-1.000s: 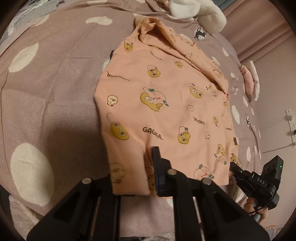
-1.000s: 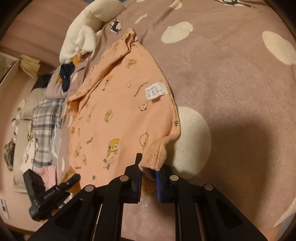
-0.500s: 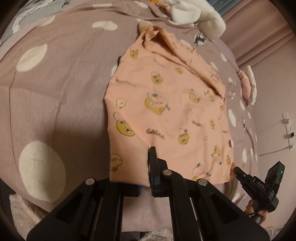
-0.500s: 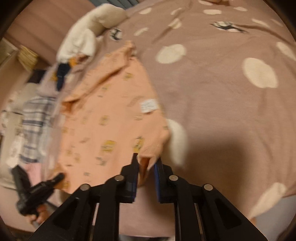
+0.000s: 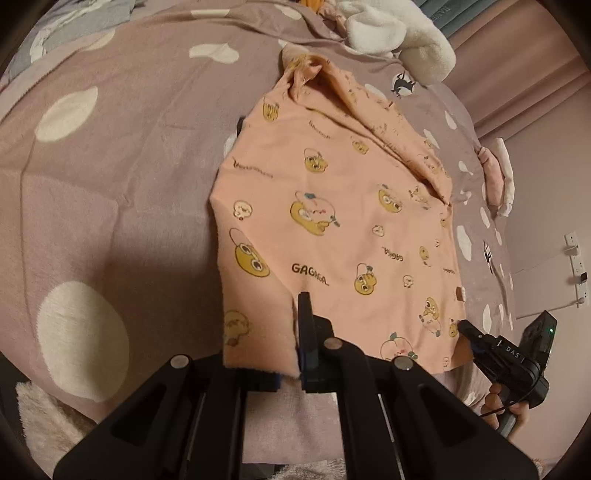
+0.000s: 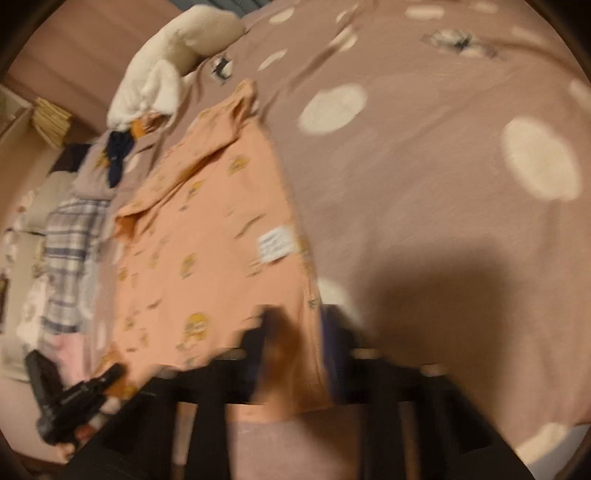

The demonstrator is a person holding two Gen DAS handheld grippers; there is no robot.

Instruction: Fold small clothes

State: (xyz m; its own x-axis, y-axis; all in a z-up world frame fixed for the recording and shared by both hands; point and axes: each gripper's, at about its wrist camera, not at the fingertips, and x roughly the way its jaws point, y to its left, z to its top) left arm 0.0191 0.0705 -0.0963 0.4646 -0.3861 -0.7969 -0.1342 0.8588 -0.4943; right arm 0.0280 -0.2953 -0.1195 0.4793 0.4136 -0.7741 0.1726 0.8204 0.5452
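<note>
Left wrist view: left tool [image 5: 295,354] clamped shut on the near hem of the peach shirt [image 5: 332,221], spread flat on the bed [image 5: 110,177]. Soft, light, floppy; best taken by hem corners.

Right wrist view, blurred: right tool [image 6: 295,354] opening, hem corner between; grip unclear. Clothes pile [image 6: 70,251] just beside.

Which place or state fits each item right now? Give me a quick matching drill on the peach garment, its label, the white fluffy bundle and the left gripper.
Things:
1. peach garment
2. care label
3. white fluffy bundle
4. left gripper

Places or states:
a. white patch near the garment's side edge
b. shut on the garment's near hem
c. spread on the spotted bedspread
d. at the bed's far end, beyond the garment

Pairs: 1-c, 2-a, 3-d, 4-b.
</note>
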